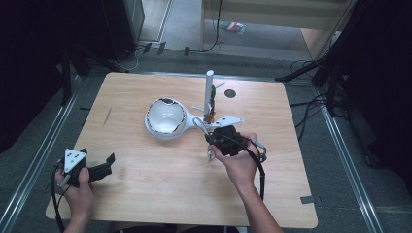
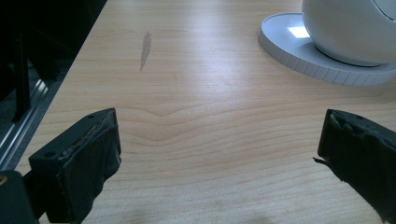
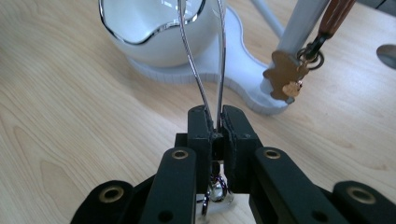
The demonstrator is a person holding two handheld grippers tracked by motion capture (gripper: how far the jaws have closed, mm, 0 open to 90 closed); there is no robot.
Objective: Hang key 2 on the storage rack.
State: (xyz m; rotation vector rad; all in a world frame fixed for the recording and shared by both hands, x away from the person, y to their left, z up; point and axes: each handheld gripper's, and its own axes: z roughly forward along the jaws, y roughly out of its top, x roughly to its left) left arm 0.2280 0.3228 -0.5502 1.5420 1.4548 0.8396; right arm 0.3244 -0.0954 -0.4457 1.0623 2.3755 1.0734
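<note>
White bowl-shaped dish (image 1: 166,116) on a white stand (image 1: 194,127), mid-desk: round cup with a dark wavy rim, interior white; whether anything lies in it cannot be told from the high view. The stand's flat base carries an upright white post (image 1: 209,92) with short pegs; a brown strap with a small bear-shaped tag (image 3: 285,74) hangs against the post, near its foot. Task item: a thin silver chain loop (image 3: 205,60), two strands rising from the right tongs (image 3: 218,122) toward the dish rim, its long axis running away from the tongs toward the dish, both strands gently bowed; a small metal ring and clasp hang below the tongs' pads. The chain is in the air just beside the stand's base, in front of the post. Right tongs: pressed together on the chain strands, held in the person's right hand (image 1: 238,160), pointing at the dish. Left tongs (image 1: 99,167): jaws spread wide with nothing between them, lying low over the near left part of the desk, well apart from the dish. Surface: pale wooden desk (image 1: 160,184) with rounded corners, a short grey smear (image 2: 145,49) at left, a dark round spot (image 1: 230,93) behind the post. Room: grey floor, metal rails along both sides, black cables and stands at the edges.
</note>
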